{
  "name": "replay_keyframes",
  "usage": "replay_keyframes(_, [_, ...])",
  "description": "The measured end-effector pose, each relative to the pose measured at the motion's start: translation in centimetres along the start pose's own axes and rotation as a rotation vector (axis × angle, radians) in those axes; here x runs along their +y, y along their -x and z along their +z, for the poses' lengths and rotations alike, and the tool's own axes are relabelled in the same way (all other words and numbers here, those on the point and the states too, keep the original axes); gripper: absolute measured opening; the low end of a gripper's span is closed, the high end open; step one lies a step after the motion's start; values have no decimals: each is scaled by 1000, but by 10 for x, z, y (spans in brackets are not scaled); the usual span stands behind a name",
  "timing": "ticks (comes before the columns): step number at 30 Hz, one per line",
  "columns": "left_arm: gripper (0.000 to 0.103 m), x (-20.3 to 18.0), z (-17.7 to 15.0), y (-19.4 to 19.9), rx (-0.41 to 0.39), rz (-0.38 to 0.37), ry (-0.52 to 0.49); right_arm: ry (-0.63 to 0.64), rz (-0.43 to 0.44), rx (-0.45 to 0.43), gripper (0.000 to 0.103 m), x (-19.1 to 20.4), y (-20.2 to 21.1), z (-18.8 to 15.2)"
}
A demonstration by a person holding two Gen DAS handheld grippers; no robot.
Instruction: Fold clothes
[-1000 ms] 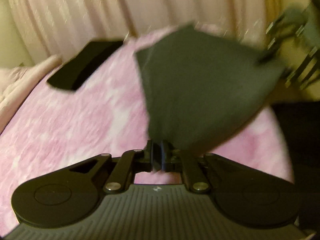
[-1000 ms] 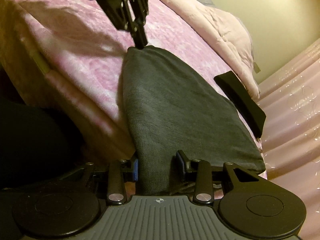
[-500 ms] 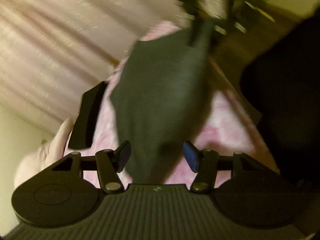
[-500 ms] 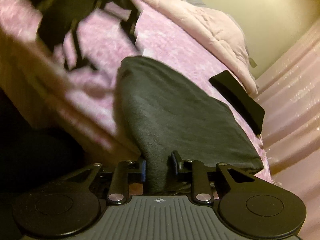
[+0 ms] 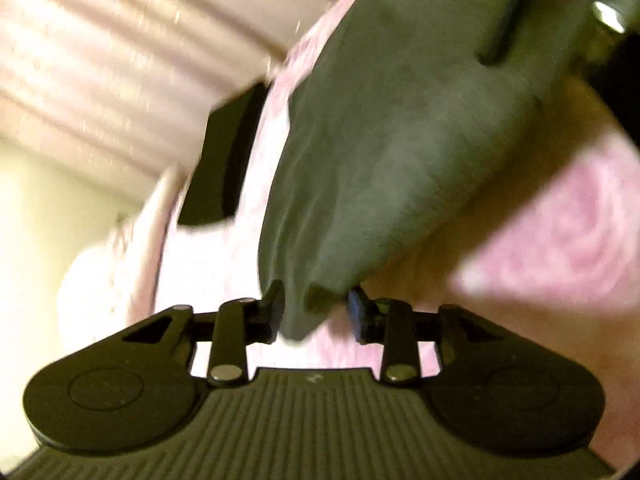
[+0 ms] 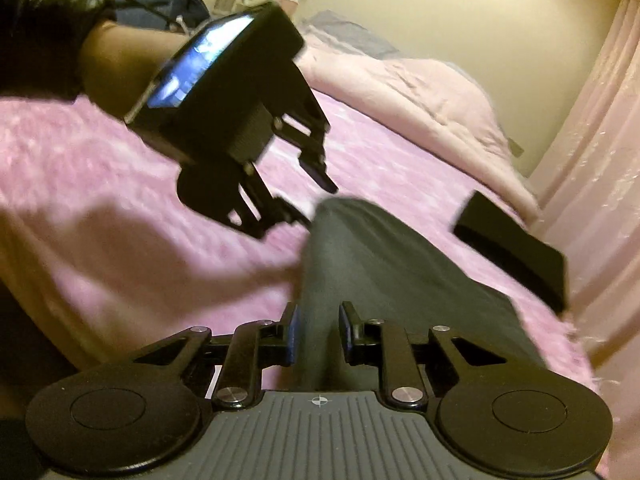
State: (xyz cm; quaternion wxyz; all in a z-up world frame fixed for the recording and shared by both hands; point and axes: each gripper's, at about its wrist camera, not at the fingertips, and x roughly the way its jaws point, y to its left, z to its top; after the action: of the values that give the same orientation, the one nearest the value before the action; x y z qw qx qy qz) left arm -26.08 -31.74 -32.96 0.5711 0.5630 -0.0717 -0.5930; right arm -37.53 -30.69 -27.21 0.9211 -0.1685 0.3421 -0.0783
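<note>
We see a dark grey garment (image 6: 384,276) lying on the pink bed cover (image 6: 120,168), near the bed's near edge. The right gripper (image 6: 318,334) has its fingers clamped on the cloth's near end, which fills the gap between them. The left gripper (image 5: 316,314) has just been closing after springing apart; its fingers stand apart around a hanging corner of the garment, one pad touching it and the other clear of it. In the right wrist view the left gripper (image 6: 318,196) hovers at the garment's far end. A flat black object (image 6: 516,248) lies on the bed to the right of the garment, near the pink curtain (image 6: 600,140).
</note>
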Motion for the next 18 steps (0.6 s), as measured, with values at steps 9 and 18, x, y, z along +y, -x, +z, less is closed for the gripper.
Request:
replay_keyframes(9, [46, -29, 1, 64, -37, -30, 175, 77, -14, -23, 68, -12, 38, -63])
replay_keyframes(18, [61, -97, 76, 72, -158, -116, 33, 162, -156, 49, 68, -56, 59, -122])
